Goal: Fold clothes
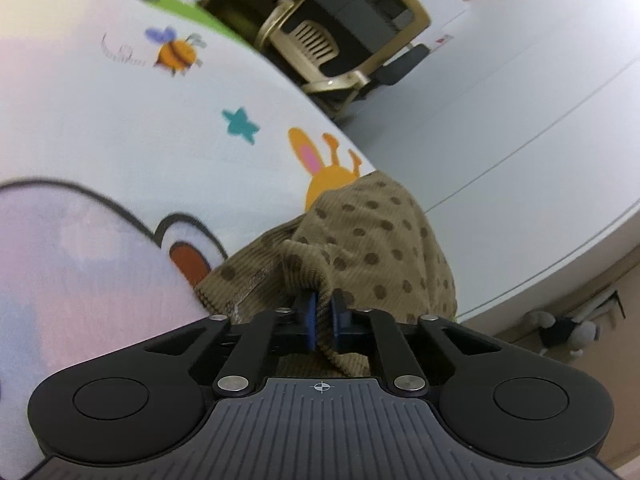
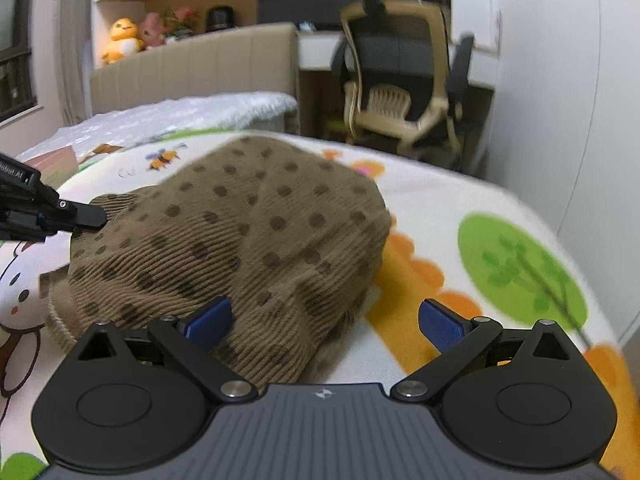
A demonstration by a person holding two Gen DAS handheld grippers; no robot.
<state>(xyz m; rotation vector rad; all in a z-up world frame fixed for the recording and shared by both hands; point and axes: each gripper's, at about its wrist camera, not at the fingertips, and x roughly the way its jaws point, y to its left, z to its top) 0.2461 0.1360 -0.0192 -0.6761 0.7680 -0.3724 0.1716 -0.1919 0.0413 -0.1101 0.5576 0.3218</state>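
Note:
A tan ribbed knit garment with dark brown dots [image 2: 256,240] lies bunched on a cartoon-print blanket [image 2: 480,216]. My left gripper [image 1: 323,312] is shut on a fold of the garment [image 1: 372,236], the cloth pinched between its blue pads. In the right wrist view the left gripper [image 2: 86,216] reaches in from the left edge and meets the garment's far left corner. My right gripper [image 2: 324,320] is open; its left blue pad [image 2: 210,320] rests over the garment's near edge and the right pad hangs over the blanket.
The blanket [image 1: 140,128] covers a bed with a beige headboard [image 2: 200,68]. A beige and black office chair [image 2: 400,80] stands beyond the bed's far edge beside a white wardrobe [image 2: 560,80]. Plush toys [image 2: 124,38] sit on a shelf at back left.

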